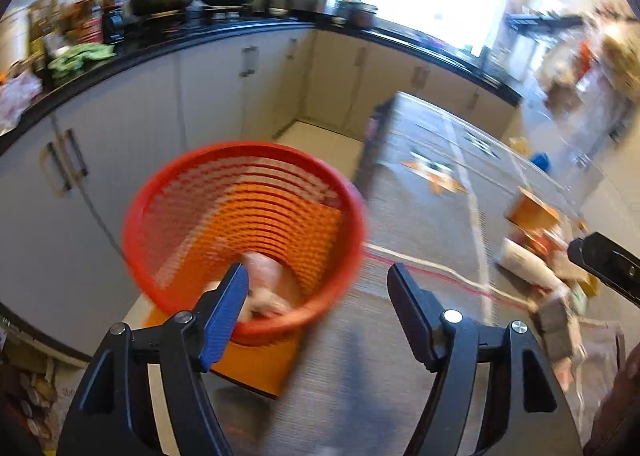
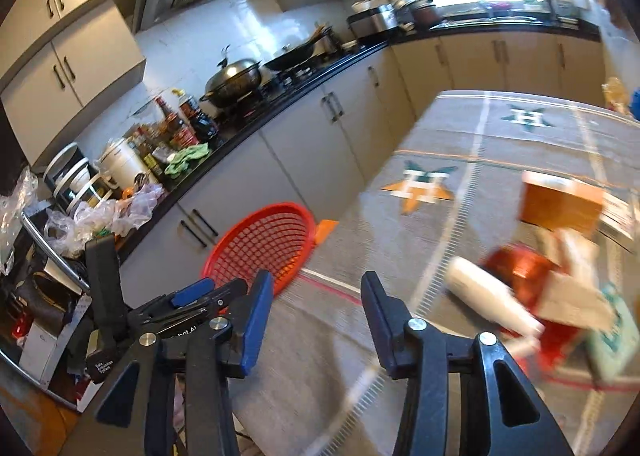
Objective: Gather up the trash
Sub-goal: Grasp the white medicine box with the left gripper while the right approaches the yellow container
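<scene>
A red mesh basket [image 1: 244, 148] stands beside the table's left edge, with pale crumpled trash [image 1: 266, 288] lying at its bottom. My left gripper [image 1: 318, 272] hovers over the basket's near rim, open, with nothing between its fingers. In the right wrist view my right gripper [image 2: 317, 280] is open and empty above the patterned tablecloth [image 2: 440, 136], and the basket [image 2: 260, 244] sits to its left. A trash pile lies on the cloth to the right: a white cylinder [image 2: 492, 304], a red wrapper [image 2: 520, 264], an orange box [image 2: 560, 204] and cardboard scraps. The left wrist view shows the same cylinder [image 1: 524, 260] and box [image 1: 532, 212].
A black countertop [image 2: 280, 104] over pale cabinets [image 2: 320, 152] runs along the left and back, carrying a wok [image 2: 236, 76], sauce bottles [image 2: 180, 124], a green cloth [image 2: 188, 156] and plastic bags [image 2: 120, 212]. An orange stool seat [image 1: 260, 364] shows under the basket.
</scene>
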{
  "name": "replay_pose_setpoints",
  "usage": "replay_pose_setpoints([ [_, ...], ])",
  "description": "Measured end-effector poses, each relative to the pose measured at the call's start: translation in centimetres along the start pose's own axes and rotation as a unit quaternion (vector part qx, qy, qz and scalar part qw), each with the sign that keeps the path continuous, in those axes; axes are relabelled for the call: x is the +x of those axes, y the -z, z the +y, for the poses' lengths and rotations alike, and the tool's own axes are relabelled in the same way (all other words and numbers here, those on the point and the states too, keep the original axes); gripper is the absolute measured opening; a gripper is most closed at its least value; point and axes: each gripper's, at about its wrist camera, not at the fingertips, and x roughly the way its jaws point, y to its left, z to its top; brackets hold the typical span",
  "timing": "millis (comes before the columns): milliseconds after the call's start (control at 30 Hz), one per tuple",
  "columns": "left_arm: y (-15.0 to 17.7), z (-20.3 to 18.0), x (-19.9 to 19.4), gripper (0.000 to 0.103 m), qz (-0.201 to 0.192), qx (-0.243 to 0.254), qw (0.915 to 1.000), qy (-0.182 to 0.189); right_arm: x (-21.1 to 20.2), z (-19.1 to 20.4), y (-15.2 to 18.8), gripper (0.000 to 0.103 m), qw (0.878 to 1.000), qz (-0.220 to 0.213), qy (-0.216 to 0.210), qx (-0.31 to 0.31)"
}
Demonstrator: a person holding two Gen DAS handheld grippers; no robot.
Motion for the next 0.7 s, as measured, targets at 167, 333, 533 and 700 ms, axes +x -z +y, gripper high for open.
replay_pose_setpoints([
  [167, 1.4, -5.3, 0.4, 0.071, 0.027, 0.044, 0.9978, 0.041, -4.9, -4.6, 1.6, 0.05, 0.998, -0.025, 0.034, 0.039],
  [333, 2.9, -11.0, 0.7, 0.071, 0.055, 0.084, 0.9917, 0.081, -9.3, -9.5, 2.9, 0.05, 0.991, -0.053, 0.084, 0.088],
  [533, 4.2, -16.2, 0.6, 0.072, 0.07, 0.126, 0.9842, 0.102, -13.2, -14.2, 4.2, 0.05, 0.979, -0.076, 0.127, 0.142],
  [700, 4.9, -19.2, 0.7, 0.076, 0.079, 0.141, 0.9805, 0.112, -15.0, -16.7, 5.0, 0.05, 0.97, -0.087, 0.148, 0.173],
])
